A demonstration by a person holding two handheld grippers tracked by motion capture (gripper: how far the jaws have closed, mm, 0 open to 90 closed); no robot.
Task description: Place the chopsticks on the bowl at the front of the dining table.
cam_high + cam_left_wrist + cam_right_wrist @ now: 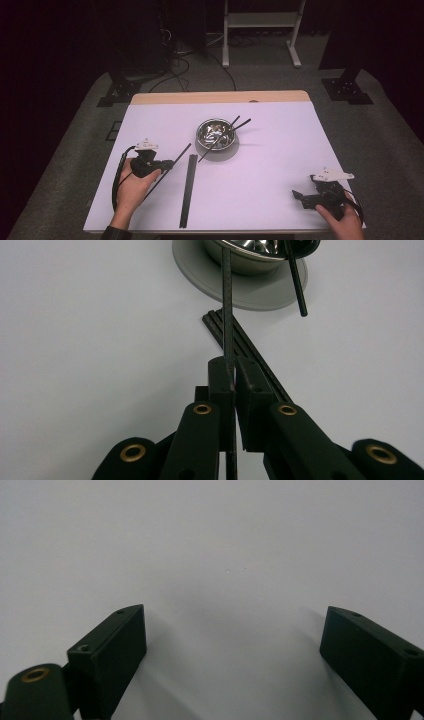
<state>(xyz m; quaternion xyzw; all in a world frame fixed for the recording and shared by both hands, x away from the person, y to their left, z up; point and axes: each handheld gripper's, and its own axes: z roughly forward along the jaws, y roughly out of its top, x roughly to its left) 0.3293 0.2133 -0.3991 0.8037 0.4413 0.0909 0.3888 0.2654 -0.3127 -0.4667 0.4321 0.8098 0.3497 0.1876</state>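
Observation:
A steel bowl (216, 134) stands on a grey saucer (220, 151) at the table's middle, with two black chopsticks (237, 126) leaning in it. My left gripper (169, 163) is at the left, shut on a third black chopstick (182, 152) that slants up toward the bowl. In the left gripper view the jaws (232, 367) pinch this chopstick (227, 310), whose tip reaches the bowl (247, 255) above the saucer (260, 292); another chopstick (296, 282) hangs over the rim. My right gripper (298, 196) rests open near the front right, and its jaws (232, 630) stand wide apart over bare table.
A long black grooved strip (188, 190) lies lengthwise on the white table (270, 165) between the left gripper and the bowl; its far end (235, 335) passes under the left jaws. A wooden edge (220, 97) runs along the table's back. Stands and cables sit on the floor beyond.

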